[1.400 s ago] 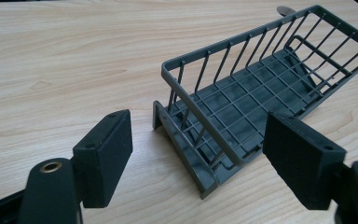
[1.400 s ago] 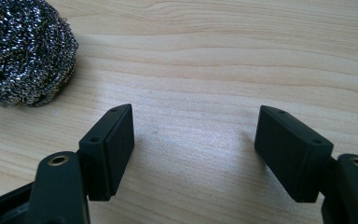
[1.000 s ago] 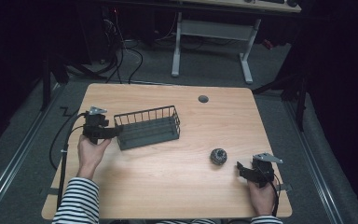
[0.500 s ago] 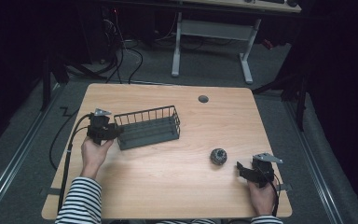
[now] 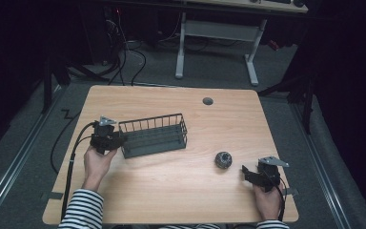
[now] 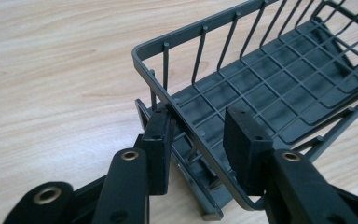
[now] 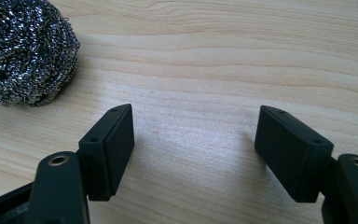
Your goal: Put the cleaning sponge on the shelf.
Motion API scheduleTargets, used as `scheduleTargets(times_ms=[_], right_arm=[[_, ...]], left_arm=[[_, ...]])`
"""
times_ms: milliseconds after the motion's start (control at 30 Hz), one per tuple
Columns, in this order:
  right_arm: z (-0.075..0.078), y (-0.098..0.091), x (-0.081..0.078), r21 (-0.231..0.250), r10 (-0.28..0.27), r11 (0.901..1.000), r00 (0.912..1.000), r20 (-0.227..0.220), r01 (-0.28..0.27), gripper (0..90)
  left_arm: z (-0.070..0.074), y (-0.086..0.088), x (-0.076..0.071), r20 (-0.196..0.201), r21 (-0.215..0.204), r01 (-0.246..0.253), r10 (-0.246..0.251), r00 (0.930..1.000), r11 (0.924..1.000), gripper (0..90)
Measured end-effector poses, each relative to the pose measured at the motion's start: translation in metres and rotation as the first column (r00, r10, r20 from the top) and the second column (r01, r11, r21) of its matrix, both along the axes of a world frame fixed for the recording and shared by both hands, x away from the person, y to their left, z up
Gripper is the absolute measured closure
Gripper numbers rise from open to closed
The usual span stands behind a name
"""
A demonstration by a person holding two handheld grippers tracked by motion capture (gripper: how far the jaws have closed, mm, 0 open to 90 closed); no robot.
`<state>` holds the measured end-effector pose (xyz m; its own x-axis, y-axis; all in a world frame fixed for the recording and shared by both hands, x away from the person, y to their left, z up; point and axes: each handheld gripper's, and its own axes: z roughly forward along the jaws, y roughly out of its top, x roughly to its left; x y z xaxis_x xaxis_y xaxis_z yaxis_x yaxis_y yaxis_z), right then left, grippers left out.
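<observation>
Left tongs (image 6: 200, 140) straddle the left end rim of the wire basket (image 5: 155, 136), jaws part open, not yet clamped. Right tongs (image 5: 248, 174) gape wide over bare desk (image 5: 171, 191); steel scourer (image 5: 223, 160) lies just left. Judgement: square jaws on rim before squeezing.

The left gripper (image 6: 198, 135) sits at the near end of a dark grey wire basket (image 6: 279, 88), its two black jaws standing apart on either side of the basket's top rim. One pad presses against the outside of the end wall, by the corner post; the other hangs inside, above the grid floor, not clearly touching the wire. The basket rests on a pale wooden table (image 6: 56, 70) and runs away toward the upper right.
</observation>
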<state>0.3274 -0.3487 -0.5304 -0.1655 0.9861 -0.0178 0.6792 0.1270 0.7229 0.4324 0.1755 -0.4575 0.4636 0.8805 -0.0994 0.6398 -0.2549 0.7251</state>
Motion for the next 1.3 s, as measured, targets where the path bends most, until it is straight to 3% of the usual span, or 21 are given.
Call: scheduleTargets(times_ms=[400, 733, 833, 933, 1033, 1300], right_arm=[[0.0, 0.0, 0.0, 0.0, 0.001, 1.0, 1.0, 0.001, -0.001, 28.6], [0.0, 0.0, 0.0, 0.0, 0.0, 1.0, 1.0, 0.001, 0.0, 28.6], [0.0, 0.0, 0.0, 0.0, 0.0, 1.0, 1.0, 0.001, 0.0, 28.6], [0.0, 0.0, 0.0, 0.0, 0.0, 1.0, 1.0, 0.0, 0.0, 28.6], [0.0, 0.0, 0.0, 0.0, 0.0, 1.0, 1.0, 0.001, 0.0, 28.6], [0.0, 0.0, 0.0, 0.0, 0.0, 1.0, 1.0, 0.001, 0.0, 28.6]], left_arm=[[-0.002, -0.019, -0.022, 0.009, -0.013, 0.022, -0.022, 0.9997, 0.9997, 59.6], [-0.003, -0.042, -0.026, 0.005, -0.035, 0.075, -0.075, 0.9972, 0.9966, 57.2], [-0.003, -0.044, -0.027, 0.023, -0.015, 0.062, -0.062, 0.9978, 0.998, 49.3], [0.0, -0.04, -0.029, 0.025, -0.037, 0.059, -0.058, 0.998, 0.9976, 35.8], [0.005, -0.035, -0.033, 0.044, -0.059, 0.062, -0.06, 0.9972, 0.9963, 30.6], [0.012, -0.013, -0.045, 0.082, -0.096, 0.053, -0.045, 0.9956, 0.9939, 29.2]])
